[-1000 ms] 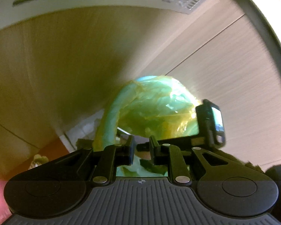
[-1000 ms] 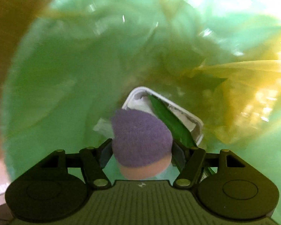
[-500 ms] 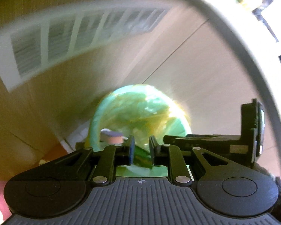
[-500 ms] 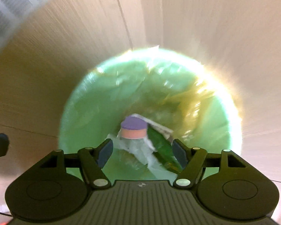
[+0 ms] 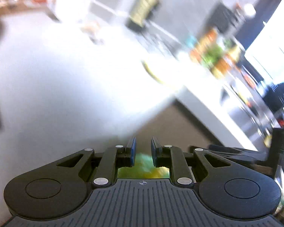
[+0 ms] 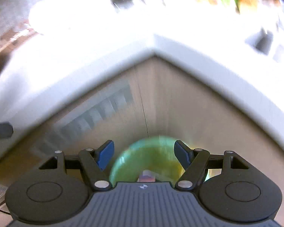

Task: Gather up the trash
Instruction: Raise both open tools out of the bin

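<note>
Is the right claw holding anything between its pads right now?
No, the right claw stands wide open with nothing between its blue pads; the green trash bag lies far below it.

A pale green trash bag (image 6: 134,162) with yellowish patches sits below, holding something purple and pink (image 6: 146,176). The desk (image 6: 198,60) is glaring white along its edge, above light beige wood-grain panels (image 6: 179,104) and a grey-and-white slatted vent (image 6: 96,113). Both grippers are black with grey ribbed bodies and silver rivets; the right gripper's (image 6: 143,154) fingers (image 6: 106,154) carry blue pads, as do the left gripper's (image 5: 143,151). Blurred orange, green and yellow items (image 5: 214,56) line the desk's far side.
</note>
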Action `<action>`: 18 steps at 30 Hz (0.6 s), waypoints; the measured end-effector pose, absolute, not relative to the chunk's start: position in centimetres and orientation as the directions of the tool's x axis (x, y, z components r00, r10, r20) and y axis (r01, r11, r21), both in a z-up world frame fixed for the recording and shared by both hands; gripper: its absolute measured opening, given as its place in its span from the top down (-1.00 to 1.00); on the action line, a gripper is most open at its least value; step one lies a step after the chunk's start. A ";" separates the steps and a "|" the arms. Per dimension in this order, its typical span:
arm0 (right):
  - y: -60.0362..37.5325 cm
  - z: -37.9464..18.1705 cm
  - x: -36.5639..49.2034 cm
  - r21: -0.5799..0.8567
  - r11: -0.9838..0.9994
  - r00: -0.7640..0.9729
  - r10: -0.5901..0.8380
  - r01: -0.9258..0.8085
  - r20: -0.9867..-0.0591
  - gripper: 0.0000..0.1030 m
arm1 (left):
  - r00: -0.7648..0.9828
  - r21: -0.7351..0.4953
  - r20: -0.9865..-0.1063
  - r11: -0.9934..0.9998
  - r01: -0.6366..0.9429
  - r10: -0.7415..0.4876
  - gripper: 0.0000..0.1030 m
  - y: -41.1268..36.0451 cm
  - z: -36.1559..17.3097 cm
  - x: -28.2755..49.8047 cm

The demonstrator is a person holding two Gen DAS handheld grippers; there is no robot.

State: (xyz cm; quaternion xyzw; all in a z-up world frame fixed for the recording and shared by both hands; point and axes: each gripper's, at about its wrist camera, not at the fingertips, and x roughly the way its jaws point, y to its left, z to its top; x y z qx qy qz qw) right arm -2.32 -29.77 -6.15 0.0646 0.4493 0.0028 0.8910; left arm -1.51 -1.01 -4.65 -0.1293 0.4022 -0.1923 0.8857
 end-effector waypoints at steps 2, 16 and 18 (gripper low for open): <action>-28.3 -3.2 -0.6 0.106 0.994 0.647 0.072 0.014 -0.759 -0.38 | 0.649 -0.368 -0.656 0.914 0.169 -0.384 0.62 1.1 -3.8 -0.3; -5.8 11.2 30.3 0.162 0.954 0.660 0.293 -0.254 -0.692 -0.54 | 0.648 -0.462 -0.601 0.865 0.197 -0.469 0.62 8.9 -3.7 5.8; -2.1 11.4 35.5 0.142 0.969 0.678 0.244 -0.203 -0.694 -0.54 | 0.636 -0.482 -0.594 0.851 0.209 -0.493 0.62 9.1 -4.1 5.9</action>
